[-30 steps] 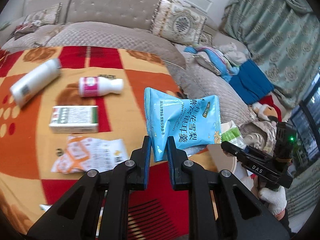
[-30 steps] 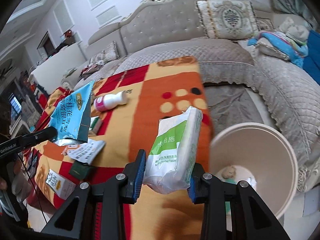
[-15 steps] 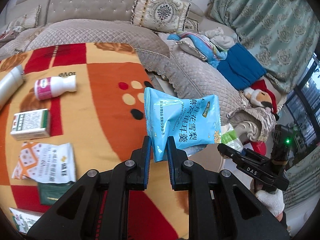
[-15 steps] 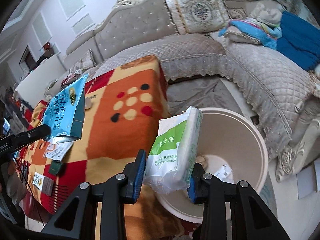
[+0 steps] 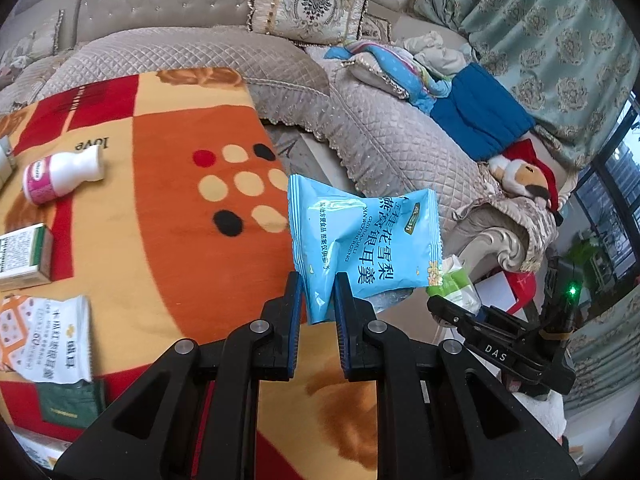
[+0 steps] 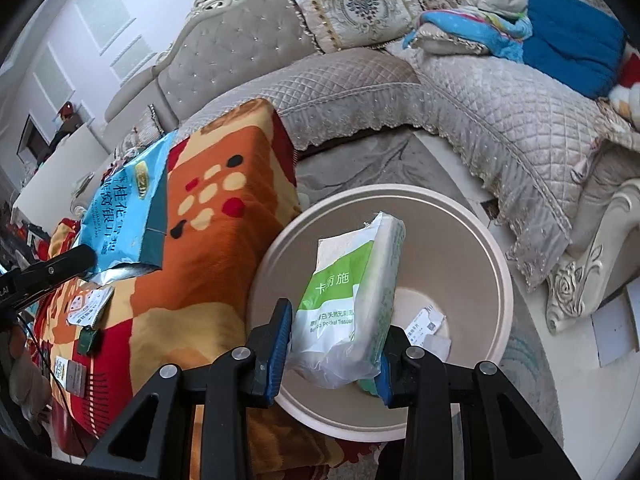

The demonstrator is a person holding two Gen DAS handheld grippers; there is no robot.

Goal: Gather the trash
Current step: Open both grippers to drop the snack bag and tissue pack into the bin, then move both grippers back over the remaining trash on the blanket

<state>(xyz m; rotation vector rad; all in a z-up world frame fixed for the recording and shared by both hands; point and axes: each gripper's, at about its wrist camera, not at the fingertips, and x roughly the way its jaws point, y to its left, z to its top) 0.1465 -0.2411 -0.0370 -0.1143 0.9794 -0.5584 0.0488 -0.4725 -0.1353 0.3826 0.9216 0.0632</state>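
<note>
Two grippers were loaded. The right gripper (image 6: 334,346) was clamped on a tissue pack (image 6: 348,304) directly above the open bin (image 6: 500,272). The left gripper (image 5: 316,308) pinched a blue snack bag (image 5: 368,248) by its lower corner, over the blanket's (image 5: 160,216) edge, the bin lying toward 3 o'clock. Risk: released there, the bag would probably miss the bin. Its thin corner grip could slip. Converging grippers might collide.

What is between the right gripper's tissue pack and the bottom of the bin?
Nothing: in the right wrist view the tissue pack hangs over the open bin, with only paper scraps at the bottom.
</note>
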